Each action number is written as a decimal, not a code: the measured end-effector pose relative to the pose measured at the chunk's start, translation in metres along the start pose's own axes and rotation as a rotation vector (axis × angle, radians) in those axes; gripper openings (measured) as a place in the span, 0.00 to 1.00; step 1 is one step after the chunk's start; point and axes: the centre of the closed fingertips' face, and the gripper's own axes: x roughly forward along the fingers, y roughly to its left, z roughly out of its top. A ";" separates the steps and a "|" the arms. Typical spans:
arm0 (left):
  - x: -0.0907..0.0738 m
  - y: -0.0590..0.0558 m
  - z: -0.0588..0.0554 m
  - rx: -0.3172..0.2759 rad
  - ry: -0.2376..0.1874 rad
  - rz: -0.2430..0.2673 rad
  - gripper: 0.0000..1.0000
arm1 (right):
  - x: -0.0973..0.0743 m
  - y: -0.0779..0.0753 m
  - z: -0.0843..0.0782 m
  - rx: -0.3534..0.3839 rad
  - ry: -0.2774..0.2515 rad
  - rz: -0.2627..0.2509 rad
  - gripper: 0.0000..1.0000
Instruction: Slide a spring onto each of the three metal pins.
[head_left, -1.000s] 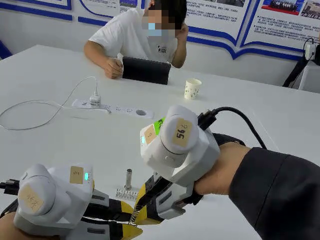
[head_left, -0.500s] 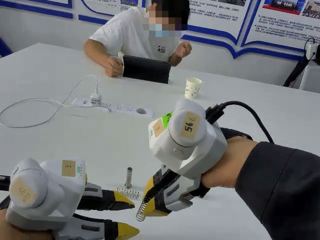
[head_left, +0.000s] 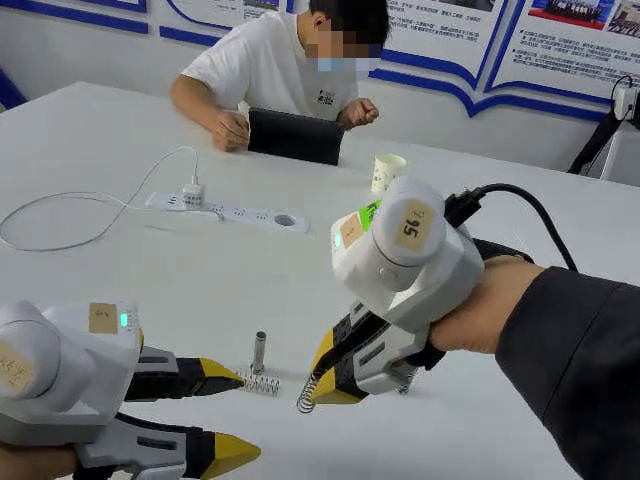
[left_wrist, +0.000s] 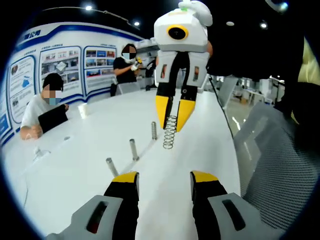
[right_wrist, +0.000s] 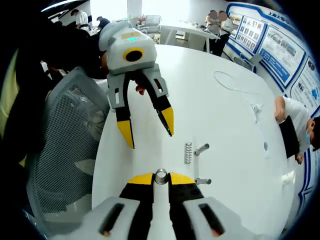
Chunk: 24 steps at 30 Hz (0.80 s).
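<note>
Right gripper (head_left: 320, 383): jaws clenched on a silver coil spring (head_left: 306, 398), which hangs from the yellow tips just above the white table (head_left: 150, 270). Left gripper (head_left: 240, 415): released, holding nothing. A second coil spring (head_left: 259, 381) lies flat beside an upright grey metal pin (head_left: 259, 351), which carries no spring.

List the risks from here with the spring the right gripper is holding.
1. The right gripper pinches the spring by one end only; its free end could sway and miss a pin.
2. A loose spring lies right beside that pin and could get knocked away.
3. The open left gripper sits close by, so the two could bump.
</note>
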 end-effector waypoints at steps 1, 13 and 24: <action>-0.001 0.000 0.000 -0.002 -0.002 0.004 0.42 | -0.001 -0.001 -0.001 0.002 0.000 -0.004 0.12; -0.008 0.002 -0.001 -0.035 -0.017 0.049 0.50 | -0.008 -0.020 -0.012 0.036 0.009 -0.032 0.12; -0.013 0.006 -0.005 -0.060 -0.021 0.085 0.55 | -0.014 -0.046 -0.020 0.067 0.016 -0.076 0.12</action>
